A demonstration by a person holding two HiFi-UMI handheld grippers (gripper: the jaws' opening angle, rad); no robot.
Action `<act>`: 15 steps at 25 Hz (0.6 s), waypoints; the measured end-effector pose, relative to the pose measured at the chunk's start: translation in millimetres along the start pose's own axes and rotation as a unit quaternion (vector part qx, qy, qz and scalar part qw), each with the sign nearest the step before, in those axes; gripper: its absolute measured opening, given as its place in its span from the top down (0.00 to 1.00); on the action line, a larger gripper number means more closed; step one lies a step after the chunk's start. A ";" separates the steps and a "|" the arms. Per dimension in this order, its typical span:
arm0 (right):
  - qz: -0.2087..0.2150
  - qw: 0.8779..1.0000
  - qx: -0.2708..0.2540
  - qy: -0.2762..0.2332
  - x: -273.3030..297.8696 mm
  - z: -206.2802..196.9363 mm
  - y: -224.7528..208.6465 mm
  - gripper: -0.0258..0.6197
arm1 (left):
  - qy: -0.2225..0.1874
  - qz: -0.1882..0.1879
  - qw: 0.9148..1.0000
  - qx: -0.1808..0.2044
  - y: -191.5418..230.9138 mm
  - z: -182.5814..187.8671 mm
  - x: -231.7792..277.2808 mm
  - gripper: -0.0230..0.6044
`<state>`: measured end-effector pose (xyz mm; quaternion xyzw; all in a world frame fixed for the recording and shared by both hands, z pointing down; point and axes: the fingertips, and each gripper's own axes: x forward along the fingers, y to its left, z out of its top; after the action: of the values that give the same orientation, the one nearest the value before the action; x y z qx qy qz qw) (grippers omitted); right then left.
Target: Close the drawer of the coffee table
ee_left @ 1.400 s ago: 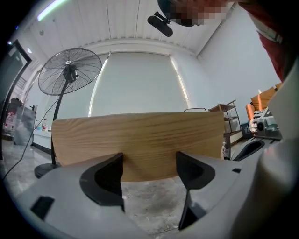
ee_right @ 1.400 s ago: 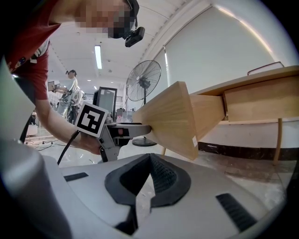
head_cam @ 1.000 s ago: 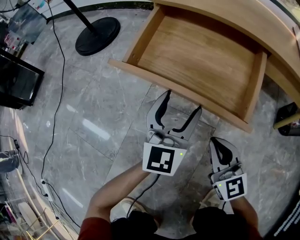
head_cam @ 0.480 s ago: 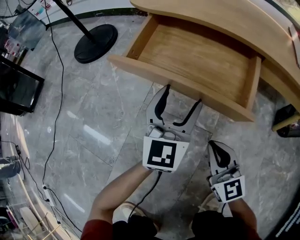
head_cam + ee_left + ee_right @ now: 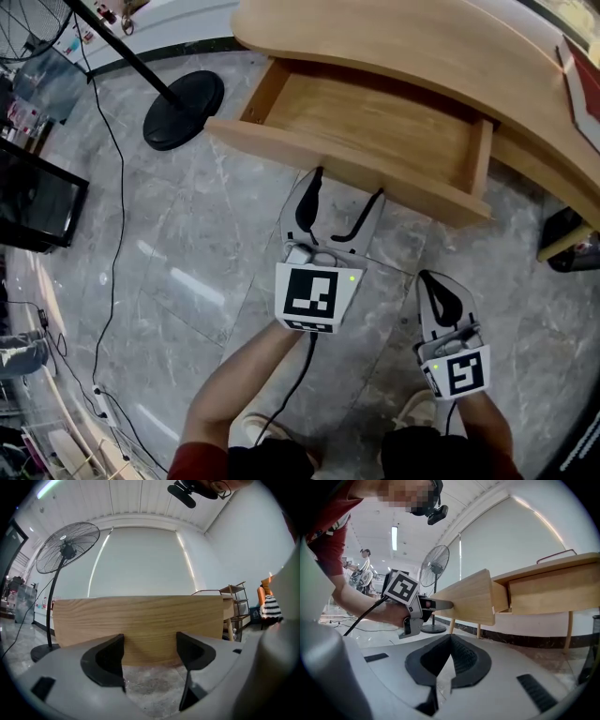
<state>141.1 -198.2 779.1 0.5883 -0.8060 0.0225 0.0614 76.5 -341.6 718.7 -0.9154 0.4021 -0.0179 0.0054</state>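
Observation:
The light wooden drawer (image 5: pixel 375 122) stands partly out of the coffee table (image 5: pixel 422 47), and its inside is bare. My left gripper (image 5: pixel 346 186) is open, with both fingertips against the drawer's front panel (image 5: pixel 281 150). In the left gripper view that panel (image 5: pixel 140 620) fills the space just beyond the spread jaws of my left gripper (image 5: pixel 150 644). My right gripper (image 5: pixel 428 278) hangs shut and holds nothing, lower right, apart from the drawer. The right gripper view shows the shut right gripper (image 5: pixel 451 641), the left gripper (image 5: pixel 440 604) on the drawer front (image 5: pixel 473 597), and the table (image 5: pixel 553 585).
A standing fan's black round base (image 5: pixel 183 108) and pole sit left of the drawer. A black cable (image 5: pixel 112 187) runs over the grey marble floor. A dark box (image 5: pixel 33 183) is at the far left. A dark object (image 5: pixel 567 239) lies by the table's right end.
The drawer has slid further into the table, with less of its inside showing. My left gripper has moved forward with its tips on the front panel. The right gripper has stayed low and shut.

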 end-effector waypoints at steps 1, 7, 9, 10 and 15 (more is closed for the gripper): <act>-0.005 1.000 -0.005 -0.004 1.0 4.2 -4.7 0.96 | 0.001 0.000 1.000 -0.001 -0.1 0.8 3.8 0.42; -0.025 0.999 -0.010 -0.022 6.8 23.7 -32.3 0.96 | -0.011 0.006 1.000 0.012 -1.6 17.6 29.9 0.42; -0.030 0.999 -0.008 -0.025 8.1 27.8 -40.4 0.96 | -0.006 0.007 1.000 0.013 -3.3 18.4 39.4 0.42; -0.032 0.999 -0.006 -0.025 8.7 29.1 -44.3 0.96 | -0.004 0.007 1.000 0.012 -3.9 18.4 43.4 0.42; -0.041 0.999 0.001 -0.024 12.7 31.0 -63.9 0.96 | 0.002 0.010 1.000 0.011 -3.0 20.1 60.0 0.42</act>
<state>195.8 -233.1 747.7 0.6213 -0.7824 0.0070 0.0422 120.0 -383.9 700.4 -0.9112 0.4109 -0.0240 0.0147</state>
